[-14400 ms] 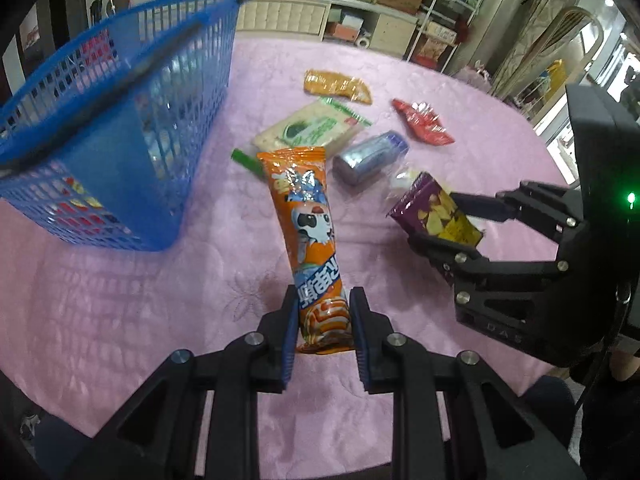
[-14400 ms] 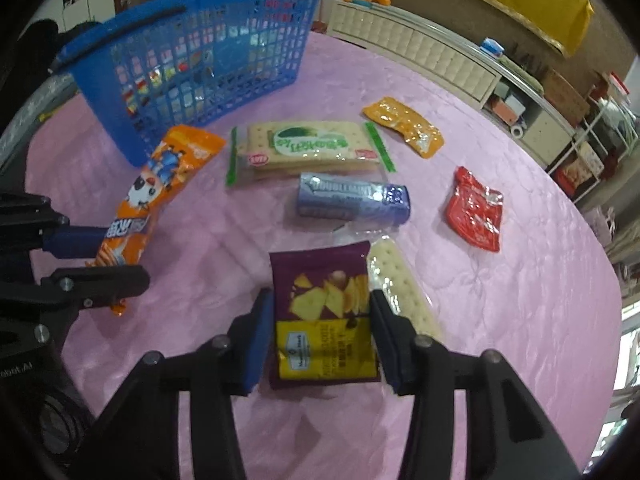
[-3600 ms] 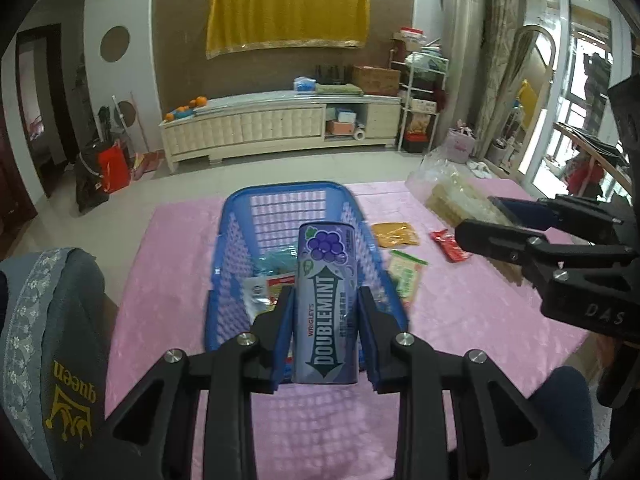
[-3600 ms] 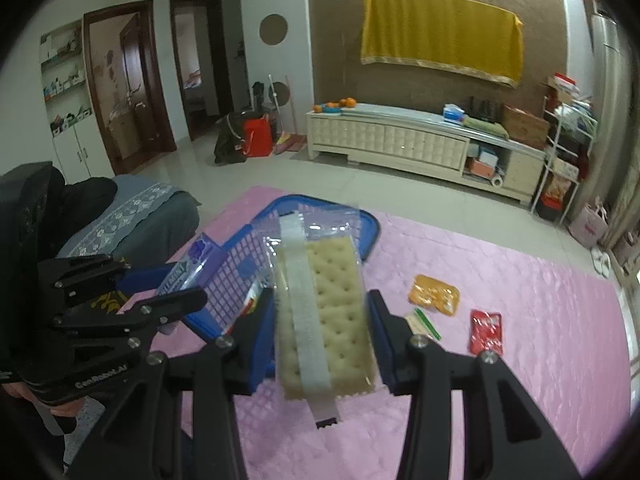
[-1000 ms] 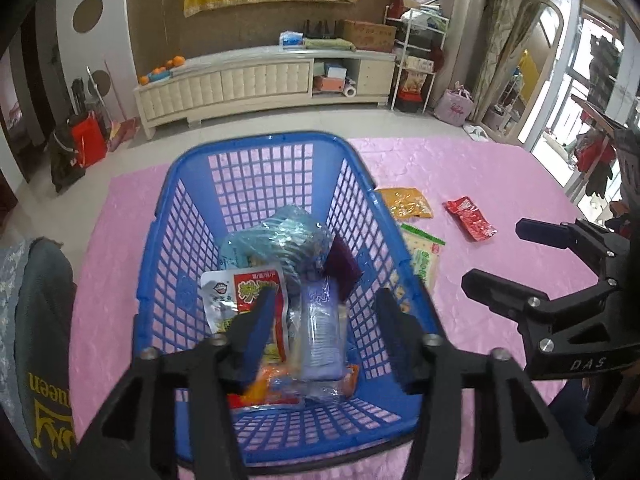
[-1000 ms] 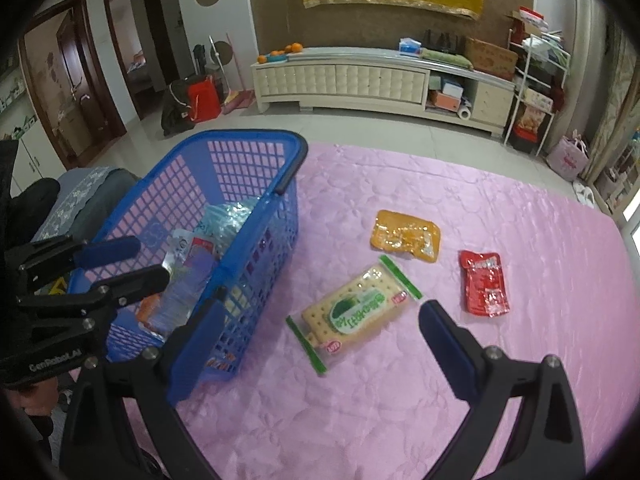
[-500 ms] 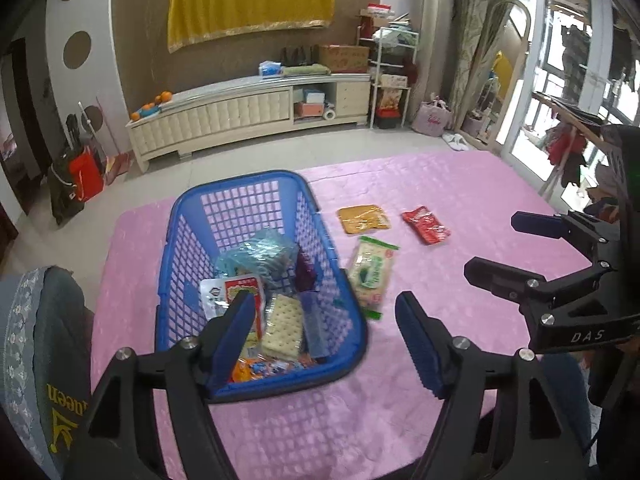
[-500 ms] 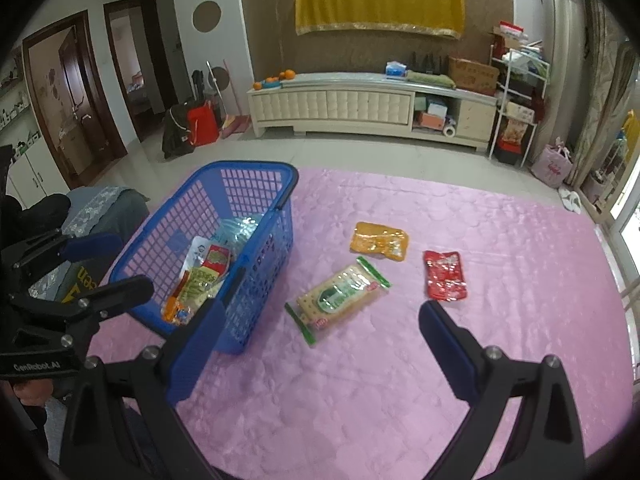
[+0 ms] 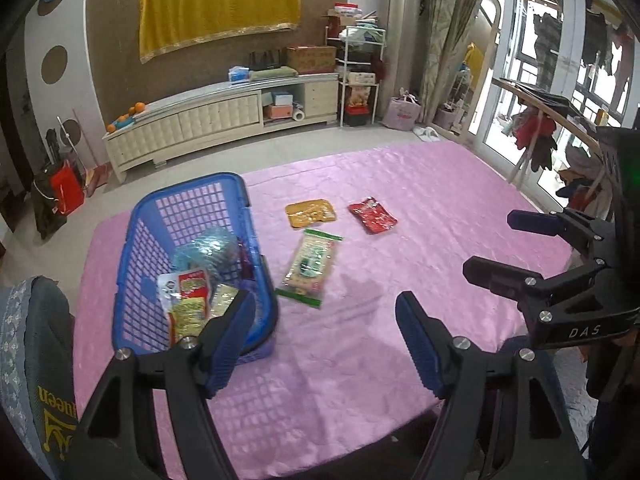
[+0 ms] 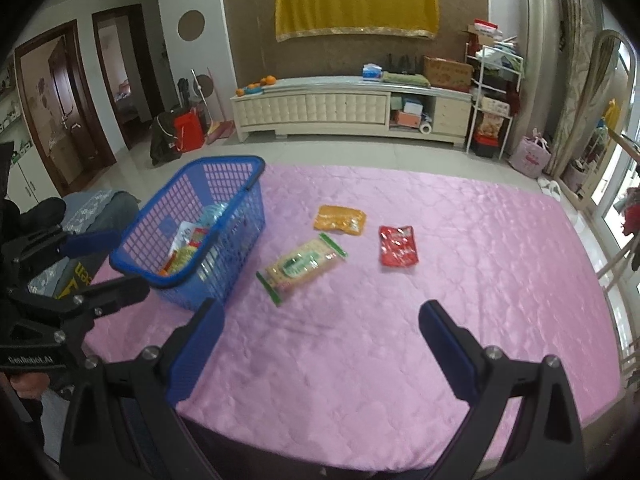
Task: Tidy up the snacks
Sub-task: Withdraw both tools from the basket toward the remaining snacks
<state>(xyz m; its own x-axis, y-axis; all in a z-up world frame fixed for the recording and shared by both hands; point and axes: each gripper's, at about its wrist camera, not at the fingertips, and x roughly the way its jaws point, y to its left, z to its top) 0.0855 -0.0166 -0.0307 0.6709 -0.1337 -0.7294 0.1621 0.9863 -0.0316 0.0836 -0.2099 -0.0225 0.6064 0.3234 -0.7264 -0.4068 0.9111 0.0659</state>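
Blue mesh basket (image 9: pixel 192 216) upright on pink surface (image 9: pixel 400 280), several packets inside, ahead-left of left hand-held gripper (image 9: pixel 324 336). Green-edged cracker pack (image 9: pixel 310 266) flat just beside basket; orange pouch (image 9: pixel 310 213) and red pouch (image 9: pixel 372 220) flat farther ahead, apart.

A: Far wall ahead, beyond the hand-held grippers?
B: Brown textured wall (image 10: pixel 248 32), yellow cloth (image 10: pixel 354 0) hung high. Long cream cabinet (image 10: pixel 320 110) below it, oranges (image 10: pixel 266 80) on its left end.
A: Floor, sides?
B: Pale tiled floor (image 10: pixel 288 152). Dark wooden doors (image 10: pixel 60 96) far left; white wire rack (image 10: pixel 494 100) and bright glass doors (image 9: pixel 532 80) to the right. Daylight from that side.
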